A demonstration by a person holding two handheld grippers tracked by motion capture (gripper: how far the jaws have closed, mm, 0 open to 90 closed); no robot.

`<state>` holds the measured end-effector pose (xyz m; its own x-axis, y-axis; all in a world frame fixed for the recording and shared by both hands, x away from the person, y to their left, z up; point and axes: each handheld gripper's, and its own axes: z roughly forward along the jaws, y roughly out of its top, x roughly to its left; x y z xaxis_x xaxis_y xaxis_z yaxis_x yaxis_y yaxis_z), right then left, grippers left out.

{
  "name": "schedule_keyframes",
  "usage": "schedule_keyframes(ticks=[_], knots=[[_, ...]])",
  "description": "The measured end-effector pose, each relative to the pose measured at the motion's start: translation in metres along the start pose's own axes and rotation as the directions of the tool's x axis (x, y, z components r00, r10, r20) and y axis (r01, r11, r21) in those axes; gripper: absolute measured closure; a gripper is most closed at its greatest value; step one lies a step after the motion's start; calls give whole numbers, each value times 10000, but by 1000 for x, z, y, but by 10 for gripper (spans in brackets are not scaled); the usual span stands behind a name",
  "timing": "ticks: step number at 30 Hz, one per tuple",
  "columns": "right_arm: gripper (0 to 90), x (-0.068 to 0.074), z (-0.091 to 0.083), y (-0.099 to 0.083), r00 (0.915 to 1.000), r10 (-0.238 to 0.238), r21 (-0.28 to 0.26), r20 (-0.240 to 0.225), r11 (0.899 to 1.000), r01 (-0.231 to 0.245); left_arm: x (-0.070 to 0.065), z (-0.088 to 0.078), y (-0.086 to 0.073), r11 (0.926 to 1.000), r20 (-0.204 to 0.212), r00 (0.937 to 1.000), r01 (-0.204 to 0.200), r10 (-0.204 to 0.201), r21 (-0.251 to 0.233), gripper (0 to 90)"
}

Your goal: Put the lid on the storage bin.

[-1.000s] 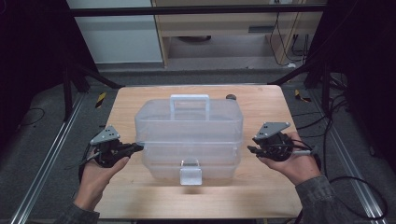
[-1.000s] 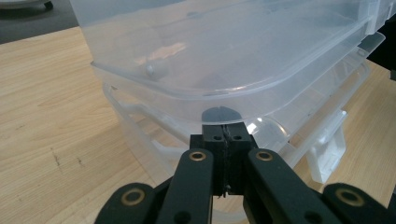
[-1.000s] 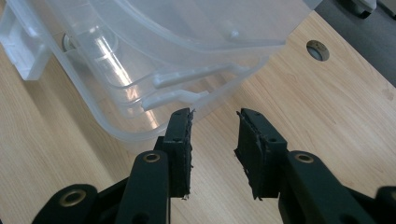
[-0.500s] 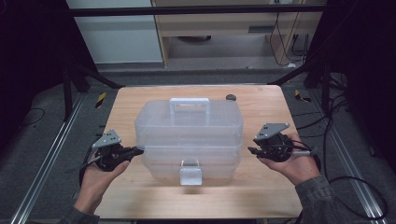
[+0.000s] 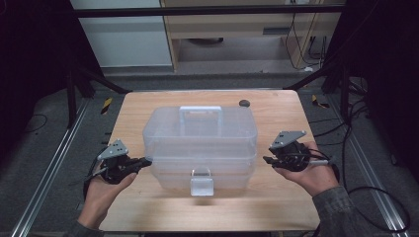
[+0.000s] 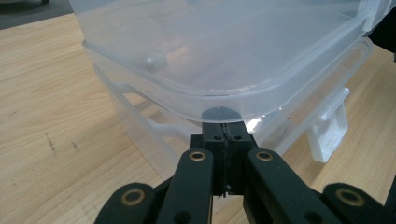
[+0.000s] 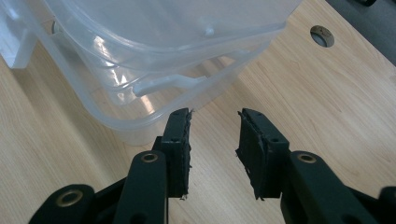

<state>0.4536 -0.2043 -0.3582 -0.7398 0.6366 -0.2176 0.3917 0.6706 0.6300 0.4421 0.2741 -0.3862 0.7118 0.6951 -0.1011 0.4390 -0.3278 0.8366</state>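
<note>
- Nearest us, our left gripper [image 5: 143,161] had its jaws pressed flat together with nothing between them; in the left gripper view its closed tip [image 6: 225,133] sat right under the overhanging lid edge of the clear plastic box [image 6: 224,56].
- Compared with the picture from a second before, the left hand had slid slightly lower and closer to the table's [image 5: 148,207] near edge, while the tip stayed at the box's left end. We judged this a small adjustment for getting under the lid rim rather than a new step.
- Our right gripper [image 5: 267,159] stood part open, holding nothing; in its own view the gap between the pads [image 7: 215,140] showed bare wood, just beside the box's lower corner [image 7: 140,126]. It had hardly shifted over that second.
- The box [image 5: 200,143] itself sat in the middle of the table, unchanged, its front latch [image 5: 201,180] hanging down towards us and its handle [image 5: 200,112] on top.
- Whether the left tip actually touched the lid we could not tell, since the frosted plastic blurred the contact.
- The contents were only vague shapes through the walls.
- Farther off, a small dark round object [image 5: 243,103] lay near the far edge, too small to identify.
</note>
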Motion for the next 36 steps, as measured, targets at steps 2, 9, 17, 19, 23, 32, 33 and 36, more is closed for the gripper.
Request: schedule_keyframes(ticks=[2, 9, 17, 19, 23, 32, 33, 36], knots=[[633, 0, 0, 0, 10000, -4, 15, -25, 10000, 4, 0, 0, -1, 10000, 5, 10000, -19, 19, 63, 899], [629, 0, 2, -1, 10000, 16, 54, -57, 10000, -15, 0, 0, -5, 9999, 26, 10000, 1, -1, 104, 899], [626, 0, 3, -1, 10000, 13, 81, -80, 10000, -12, 0, 0, -7, 9999, 20, 10000, -5, 5, 127, 899], [625, 0, 3, -1, 10000, 9, 115, -68, 9999, -8, 0, 1, -9, 9997, 55, 10000, -36, 34, 245, 899], [625, 0, 3, -2, 9999, 54, 117, -88, 9999, -53, 0, 2, -11, 9996, 59, 10000, -26, 24, 279, 899], [621, -1, 4, -3, 9999, 66, 147, -87, 9999, -65, -1, 2, -13, 9997, 72, 10000, 28, -30, 243, 899], [620, -1, 4, -3, 10000, 65, 149, -76, 9999, -63, -2, 2, -13, 9997, 71, 10000, 22, -24, 230, 899], [619, -1, 4, -3, 9999, 77, 189, -70, 9998, -76, -2, 1, -14, 9996, 92, 10000, -12, 10, 266, 899]])
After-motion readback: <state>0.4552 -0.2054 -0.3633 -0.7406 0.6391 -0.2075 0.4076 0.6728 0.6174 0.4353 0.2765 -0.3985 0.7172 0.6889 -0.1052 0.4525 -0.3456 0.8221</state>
